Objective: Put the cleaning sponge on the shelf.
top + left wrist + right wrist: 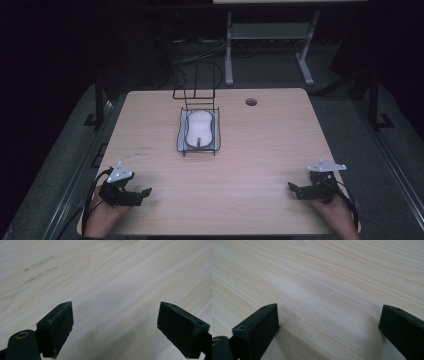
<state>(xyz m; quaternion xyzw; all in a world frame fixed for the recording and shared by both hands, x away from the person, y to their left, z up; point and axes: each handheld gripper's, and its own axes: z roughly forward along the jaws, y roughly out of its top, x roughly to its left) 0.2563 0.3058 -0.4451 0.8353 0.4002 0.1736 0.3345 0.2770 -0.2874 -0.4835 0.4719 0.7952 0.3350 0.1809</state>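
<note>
A black wire rack [199, 131] stands at the far middle of the wooden table [250, 150], with a white oval dish [199, 129] lying in its tray. My left gripper [142, 195] rests near the front left corner, held by a hand, its jaws pointing right. In the left gripper view the gripper [113, 326] is open, with bare wood between its jaws. My right gripper [294, 189] sits near the front right corner with its jaws pointing left. The right gripper view shows it [328, 327] open too, over bare table.
A round cable hole [251, 102] is in the table's far edge, right of the rack. A pale table frame [270, 35] and cables stand on the dark floor beyond. Faint pencil marks [37, 270] lie on the wood ahead of the left gripper.
</note>
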